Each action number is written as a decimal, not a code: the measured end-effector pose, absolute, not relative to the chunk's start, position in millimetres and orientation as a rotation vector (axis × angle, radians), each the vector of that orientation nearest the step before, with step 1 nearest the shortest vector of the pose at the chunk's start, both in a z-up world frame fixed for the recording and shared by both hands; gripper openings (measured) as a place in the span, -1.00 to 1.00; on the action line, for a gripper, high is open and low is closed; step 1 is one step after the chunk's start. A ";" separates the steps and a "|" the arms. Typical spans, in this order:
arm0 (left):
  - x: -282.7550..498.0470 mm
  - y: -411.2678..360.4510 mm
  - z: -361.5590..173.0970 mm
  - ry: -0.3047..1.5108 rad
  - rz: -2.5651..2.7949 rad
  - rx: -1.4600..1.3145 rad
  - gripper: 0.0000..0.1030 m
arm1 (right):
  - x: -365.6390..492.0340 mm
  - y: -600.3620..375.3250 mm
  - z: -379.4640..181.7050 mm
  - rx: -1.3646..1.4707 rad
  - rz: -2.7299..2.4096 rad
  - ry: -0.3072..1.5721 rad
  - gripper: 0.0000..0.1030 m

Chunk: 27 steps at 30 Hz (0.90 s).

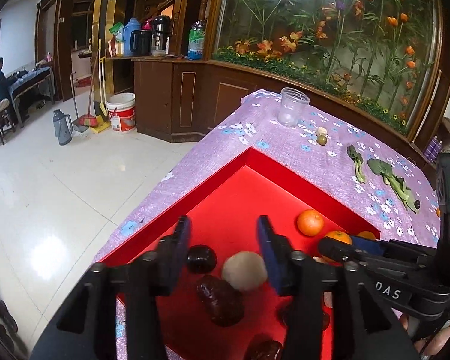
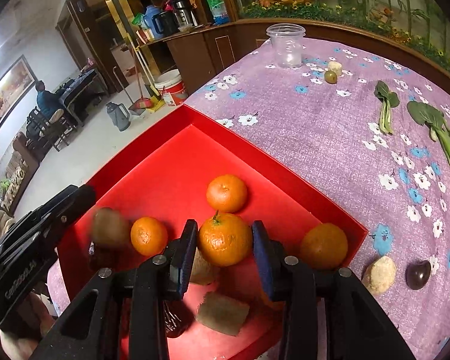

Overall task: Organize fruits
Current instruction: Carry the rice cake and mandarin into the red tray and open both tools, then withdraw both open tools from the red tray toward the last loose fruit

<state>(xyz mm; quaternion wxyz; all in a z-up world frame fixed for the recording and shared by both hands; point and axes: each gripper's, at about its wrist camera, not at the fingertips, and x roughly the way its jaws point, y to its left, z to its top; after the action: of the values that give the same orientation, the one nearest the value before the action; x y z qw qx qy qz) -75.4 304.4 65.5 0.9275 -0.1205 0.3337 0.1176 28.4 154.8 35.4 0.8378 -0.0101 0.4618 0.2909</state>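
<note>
We are logging red tray (image 2: 288,174) holding mandarins, left gripper (image 1: 223,229) fingers spread over pale round fruit (image 1: 244,270), right gripper (image 2: 225,234) pinching stemmed mandarin (image 2: 225,238), clear cup (image 2: 286,45) and greens (image 2: 385,105) lying on floral cloth (image 2: 315,126) beyond.

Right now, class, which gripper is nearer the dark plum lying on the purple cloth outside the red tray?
Right. The right gripper hangs over the tray's near corner, a short way from the plum. The left gripper is over the tray's far side, farther off.
</note>
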 end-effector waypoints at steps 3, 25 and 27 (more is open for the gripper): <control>-76.7 300.5 69.6 0.678 0.241 -0.230 0.06 | 27.2 154.7 38.9 -0.014 0.621 0.970 -0.15; -107.1 278.0 99.9 0.629 0.244 -0.181 0.38 | -10.1 117.4 66.5 0.056 0.616 0.896 -0.04; -110.5 278.5 103.0 0.622 0.250 -0.186 0.39 | -13.0 104.5 67.5 0.073 0.593 0.887 0.00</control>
<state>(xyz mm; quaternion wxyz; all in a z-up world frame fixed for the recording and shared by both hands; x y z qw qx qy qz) -110.5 278.5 103.0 0.9402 -0.0914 0.3046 0.1223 -13.0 104.5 67.5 0.8604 0.0348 0.4226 0.2827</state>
